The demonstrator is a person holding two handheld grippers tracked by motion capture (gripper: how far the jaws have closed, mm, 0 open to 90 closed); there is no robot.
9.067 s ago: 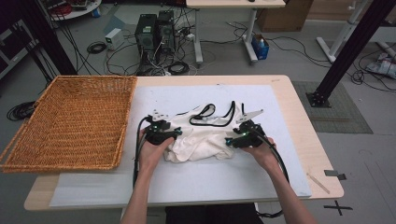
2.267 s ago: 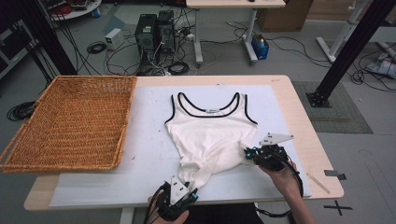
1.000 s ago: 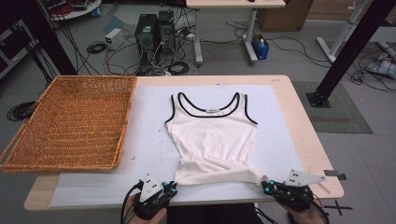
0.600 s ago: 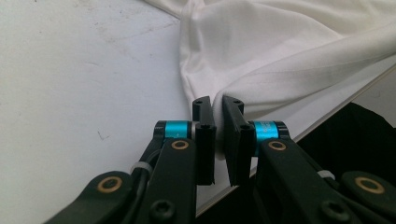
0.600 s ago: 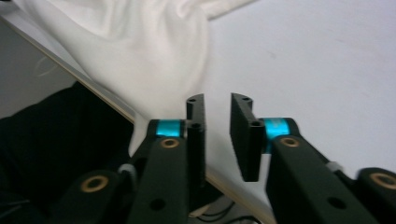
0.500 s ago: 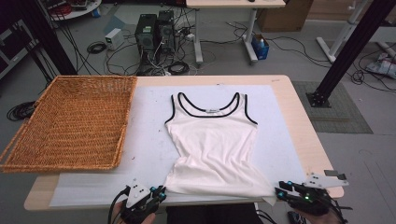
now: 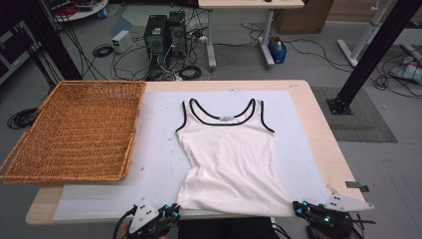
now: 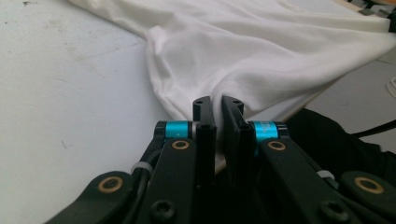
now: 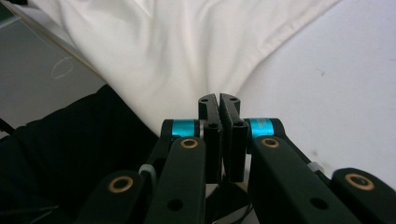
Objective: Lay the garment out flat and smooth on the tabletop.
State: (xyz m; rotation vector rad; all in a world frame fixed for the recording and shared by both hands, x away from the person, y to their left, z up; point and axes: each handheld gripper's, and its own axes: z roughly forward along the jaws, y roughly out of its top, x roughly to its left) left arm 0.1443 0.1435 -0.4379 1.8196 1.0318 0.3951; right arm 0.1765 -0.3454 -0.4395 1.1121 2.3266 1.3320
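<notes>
A white tank top (image 7: pixel 229 154) with black trim lies spread flat on the white mat, neckline far, hem at the near edge. My left gripper (image 7: pixel 171 211) holds the hem's left corner at the table's front edge. In the left gripper view the jaws are shut on the tank top (image 8: pixel 261 51), with the gripper (image 8: pixel 217 103) pinching a fold. My right gripper (image 7: pixel 297 209) holds the hem's right corner. In the right gripper view its jaws are shut on the cloth (image 9: pixel 187 42) at the gripper (image 9: pixel 219 100).
A large wicker basket (image 7: pixel 74 130) sits on the table's left part. The white mat (image 7: pixel 159 149) covers the wooden table (image 7: pixel 318 129). Behind the table are computer towers, cables and a black frame leg on the floor.
Both grippers pulled the hem toward the near edge and apart, from a bunched shirt to a flat spread one. In the last half second they slid slightly farther out.
</notes>
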